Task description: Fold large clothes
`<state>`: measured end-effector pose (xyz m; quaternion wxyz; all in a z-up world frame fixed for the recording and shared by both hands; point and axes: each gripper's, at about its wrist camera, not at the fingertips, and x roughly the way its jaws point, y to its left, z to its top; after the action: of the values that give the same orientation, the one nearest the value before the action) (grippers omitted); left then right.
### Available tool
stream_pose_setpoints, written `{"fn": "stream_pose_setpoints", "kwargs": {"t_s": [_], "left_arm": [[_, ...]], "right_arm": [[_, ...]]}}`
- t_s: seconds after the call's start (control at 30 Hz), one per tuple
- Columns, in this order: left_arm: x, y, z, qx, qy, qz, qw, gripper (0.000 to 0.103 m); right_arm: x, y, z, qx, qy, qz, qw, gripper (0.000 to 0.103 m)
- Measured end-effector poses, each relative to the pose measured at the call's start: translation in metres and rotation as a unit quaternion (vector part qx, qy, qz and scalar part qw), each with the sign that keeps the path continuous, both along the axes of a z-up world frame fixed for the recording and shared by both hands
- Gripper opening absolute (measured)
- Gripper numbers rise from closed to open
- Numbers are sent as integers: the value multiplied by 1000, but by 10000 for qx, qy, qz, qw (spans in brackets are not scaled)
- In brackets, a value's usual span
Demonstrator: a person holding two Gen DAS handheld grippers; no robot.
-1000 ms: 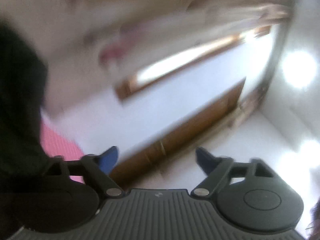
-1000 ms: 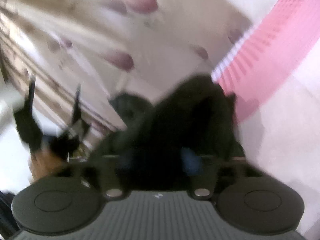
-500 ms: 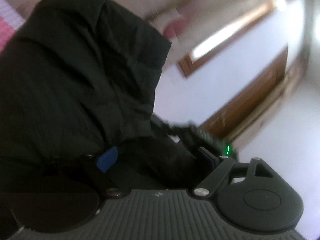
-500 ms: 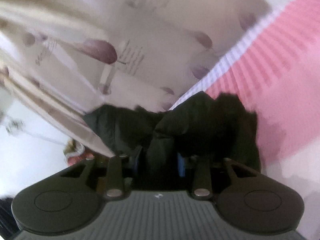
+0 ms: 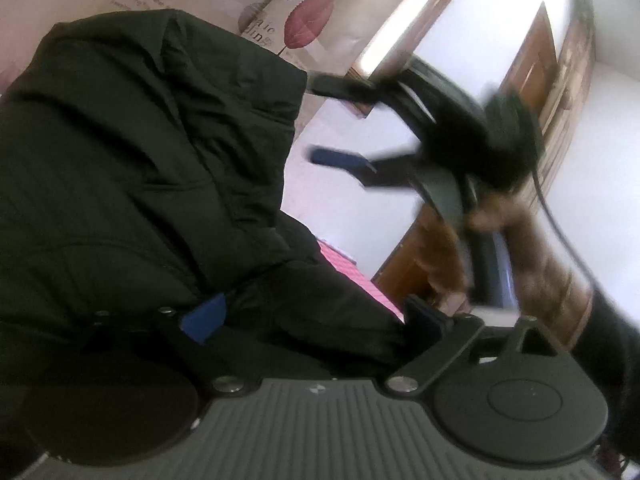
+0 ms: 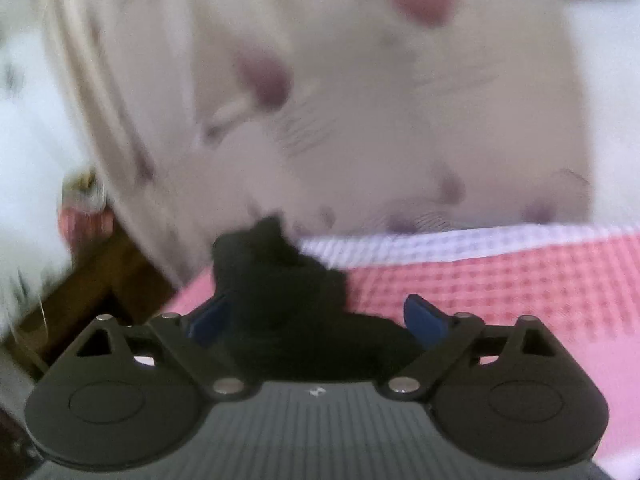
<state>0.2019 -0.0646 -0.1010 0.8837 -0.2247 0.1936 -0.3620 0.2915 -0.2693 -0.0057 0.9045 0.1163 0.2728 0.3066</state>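
A large black padded jacket [image 5: 132, 168] fills the left of the left wrist view, bunched and lifted. My left gripper [image 5: 316, 320] is open with jacket fabric lying between its blue pads [image 5: 204, 316]. My right gripper [image 5: 332, 124] shows in that view, open, held by a hand to the jacket's right. In the blurred right wrist view my right gripper [image 6: 316, 320] is open, and a fold of the jacket [image 6: 280, 280] sits between the fingers over the pink checked sheet [image 6: 500, 276].
A beige curtain with purple leaf prints [image 6: 360, 100] hangs behind the bed. A wooden door [image 5: 536, 68] and white wall are at the right. A wooden frame [image 6: 92, 272] stands at the bed's left.
My right gripper has opened and let go of the jacket, which has dropped toward the sheet. My left gripper stays open, and the jacket has come in between its pads.
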Motion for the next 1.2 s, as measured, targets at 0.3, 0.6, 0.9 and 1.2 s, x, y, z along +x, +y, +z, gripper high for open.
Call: {"fn": "stream_pose_setpoints", "kwargs": {"t_s": [0.3,0.6,0.9,1.2], "left_arm": [[-23,8,1,-97,-239,82,9996,103],[-39,27,11,-550,-140,193,9982,103],[-21,49,34,391,-191,990,9941,101],[-22,32,-5,924,-384,1085,9890,103]], "right_arm": [[-25,62,-10,-1614,-928,56,9825,11],[-25,-8,-82,34,-455,-816,9956,10],[6,-54,-152,1832,826,-1148,9729,12],[30,-60,-179,2483,1464,-1042,9519,13]]}}
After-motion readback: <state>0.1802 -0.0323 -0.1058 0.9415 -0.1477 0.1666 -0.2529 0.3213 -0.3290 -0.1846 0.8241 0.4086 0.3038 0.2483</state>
